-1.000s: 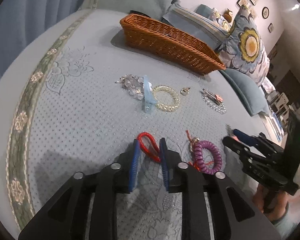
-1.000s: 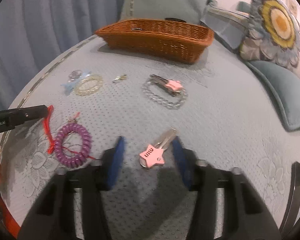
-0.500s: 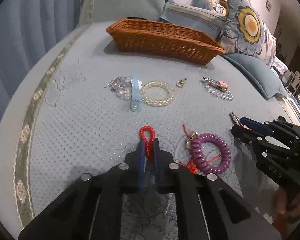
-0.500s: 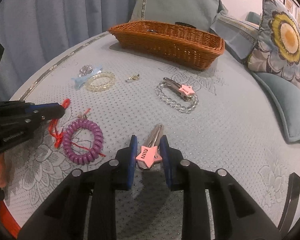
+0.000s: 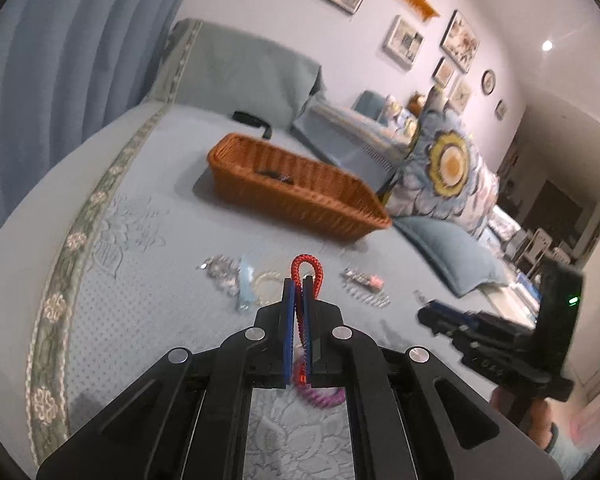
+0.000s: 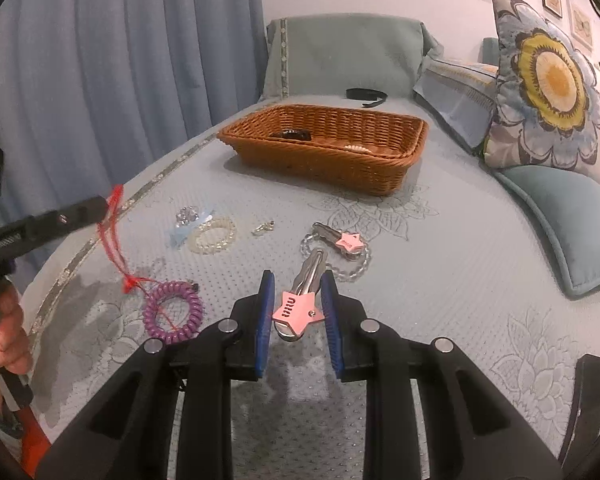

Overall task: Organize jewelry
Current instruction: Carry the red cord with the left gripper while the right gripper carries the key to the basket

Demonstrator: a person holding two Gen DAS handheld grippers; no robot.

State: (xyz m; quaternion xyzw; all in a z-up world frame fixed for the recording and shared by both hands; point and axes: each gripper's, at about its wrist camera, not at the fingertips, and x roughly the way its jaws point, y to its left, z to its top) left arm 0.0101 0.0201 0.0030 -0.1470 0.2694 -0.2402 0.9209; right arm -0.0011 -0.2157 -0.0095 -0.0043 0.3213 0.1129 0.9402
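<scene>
My left gripper is shut on a red cord loop and holds it above the bed; the purple coil bracelet tied to the cord hangs below, partly lifted. My right gripper is shut on a pink star hair clip and holds it off the bed. A woven basket stands farther back with a dark item and a pale bracelet inside. On the bedspread lie a pearl bracelet, a crystal piece with a blue clip, a small gold charm, and a clear bead bracelet with a second pink star clip.
Floral cushions and a teal pillow line the right side. A blue curtain hangs at the left. A black strap lies behind the basket. The left gripper shows at the left of the right wrist view.
Both grippers have risen from the bed with their items: the left lifted the red cord with the purple coil trailing, the right lifted the pink star clip.
</scene>
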